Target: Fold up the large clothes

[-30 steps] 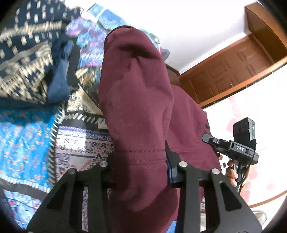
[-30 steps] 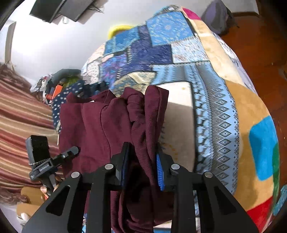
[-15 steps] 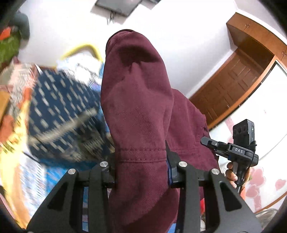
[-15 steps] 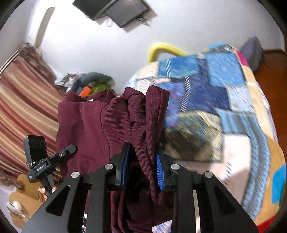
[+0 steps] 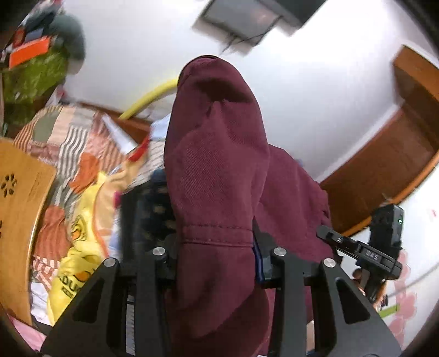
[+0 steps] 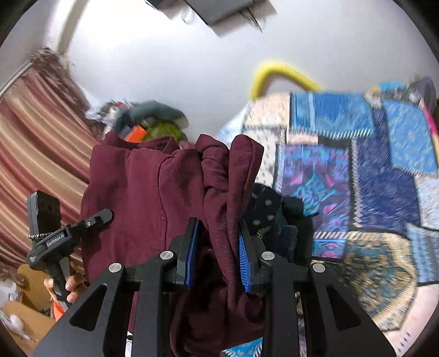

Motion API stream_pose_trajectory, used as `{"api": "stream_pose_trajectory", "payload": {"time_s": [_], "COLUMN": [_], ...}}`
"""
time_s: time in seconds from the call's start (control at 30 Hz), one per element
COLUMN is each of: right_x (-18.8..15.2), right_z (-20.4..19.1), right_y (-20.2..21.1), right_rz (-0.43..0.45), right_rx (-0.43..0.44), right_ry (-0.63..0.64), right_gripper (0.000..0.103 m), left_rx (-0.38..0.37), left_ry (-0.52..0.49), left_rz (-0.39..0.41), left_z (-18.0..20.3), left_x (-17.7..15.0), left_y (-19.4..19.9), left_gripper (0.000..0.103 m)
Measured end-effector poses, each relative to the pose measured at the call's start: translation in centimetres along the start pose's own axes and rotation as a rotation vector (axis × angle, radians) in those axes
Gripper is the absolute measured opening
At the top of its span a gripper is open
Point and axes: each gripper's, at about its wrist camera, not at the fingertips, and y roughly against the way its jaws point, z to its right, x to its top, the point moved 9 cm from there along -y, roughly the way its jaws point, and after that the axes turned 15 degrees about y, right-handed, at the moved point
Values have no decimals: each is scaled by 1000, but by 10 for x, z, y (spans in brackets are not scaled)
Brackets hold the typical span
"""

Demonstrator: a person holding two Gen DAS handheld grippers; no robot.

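The maroon garment [image 5: 216, 175] hangs in the air between both tongs, above the patchwork bed [image 6: 384, 170] at 3 o'clock; the left tongs [image 5: 216, 258] clamp a stitched hem, the right tongs [image 6: 216, 244] pinch a bunched ribbed fold. It looks soft, limp, fairly thick and not slippery; hems and corners seem the best holds.

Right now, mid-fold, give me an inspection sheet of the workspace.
Surface: patchwork quilt on the bed, partly bare.
Job's things: maroon garment held up between both grippers, bunched.
Clutter: dark patterned cloth on the quilt; yellow printed cloth beside it.
Grippers: left gripper and right gripper each shut on the maroon garment.
Cables: wires dangling from the wall-mounted screen.
Surroundings: striped curtain, wooden door, yellow hoop.
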Motion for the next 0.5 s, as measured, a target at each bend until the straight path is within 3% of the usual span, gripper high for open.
{"api": "stream_pose_trajectory", "payload": {"time_s": [0.13,0.23,0.37,0.5], "right_x": [-28,-41,-38,-36], "right_z": [33,47,46,40], "right_y": [-77,-98,-92,-70], "right_rz": [-109,-131,-124,-126], "right_rx": [-59,-107,-114,-196], "right_ry": [-14,7,40,81], "right_gripper": [24,27,30,33], "left_rx": [88,129,100,184], "left_ry": [54,67,87,92], "left_rz": [14,2,-10,40], "left_z": [-58,-83,-79,-73], "left_x": [16,19,18,11], "left_y": [-44,-60,-50,-36], "left_gripper": [47,51,52,64]}}
